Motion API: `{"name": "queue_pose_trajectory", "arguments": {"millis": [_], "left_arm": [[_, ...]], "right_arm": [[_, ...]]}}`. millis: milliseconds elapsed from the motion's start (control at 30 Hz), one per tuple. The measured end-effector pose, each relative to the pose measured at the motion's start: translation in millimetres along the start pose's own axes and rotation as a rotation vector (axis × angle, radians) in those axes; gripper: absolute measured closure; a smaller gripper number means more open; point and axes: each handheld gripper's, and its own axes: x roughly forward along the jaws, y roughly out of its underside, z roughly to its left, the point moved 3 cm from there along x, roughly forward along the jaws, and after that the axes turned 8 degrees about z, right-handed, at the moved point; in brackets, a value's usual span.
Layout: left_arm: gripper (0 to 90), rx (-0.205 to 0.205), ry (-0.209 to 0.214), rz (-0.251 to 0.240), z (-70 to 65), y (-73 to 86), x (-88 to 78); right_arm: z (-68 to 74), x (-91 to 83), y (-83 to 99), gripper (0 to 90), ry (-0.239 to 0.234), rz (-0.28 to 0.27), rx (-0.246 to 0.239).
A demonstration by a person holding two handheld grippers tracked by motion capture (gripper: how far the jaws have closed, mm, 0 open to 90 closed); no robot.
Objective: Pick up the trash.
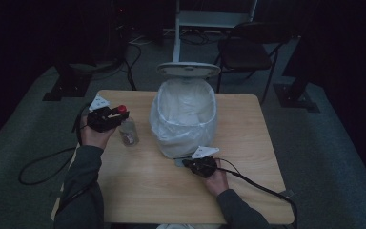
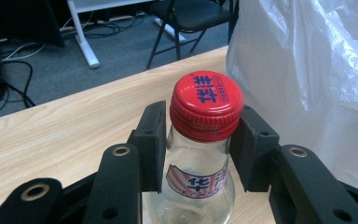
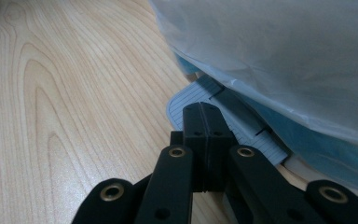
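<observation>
A clear glass bottle (image 1: 128,133) with a red cap (image 2: 207,100) and a red-striped label stands upright on the wooden table (image 1: 147,191), left of the bin. My left gripper (image 2: 198,140) has its two black pads against the sides of the bottle's cap and neck; in the high view that gripper (image 1: 116,114) is at the bottle's top. My right gripper (image 3: 205,112) is shut with nothing between its pads, low on the table at the bin's front, its tips just before a ribbed grey-blue pedal (image 3: 179,112). The high view has this gripper (image 1: 190,163) at the bin's base.
A pedal bin (image 1: 186,119) lined with a white plastic bag (image 3: 284,56) stands mid-table with its lid (image 1: 188,70) raised. Cables trail off both table sides. A dark chair (image 1: 248,47) and a white stand are on the floor beyond the table.
</observation>
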Motion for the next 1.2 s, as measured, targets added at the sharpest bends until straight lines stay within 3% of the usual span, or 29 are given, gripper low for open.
{"name": "queue_pose_trajectory", "arguments": {"millis": [700,1200], "left_arm": [[62.9,-0.030,-0.015,0.000,6.3,-7.4,-7.0],[63.0,-0.012,0.009,-0.024,6.8,-30.6,-19.1]], "right_arm": [[1.0,0.0,-0.3,90.0,0.006,0.002,-0.003],[1.1,0.0,-0.4,90.0,0.005,0.002,-0.001]]}}
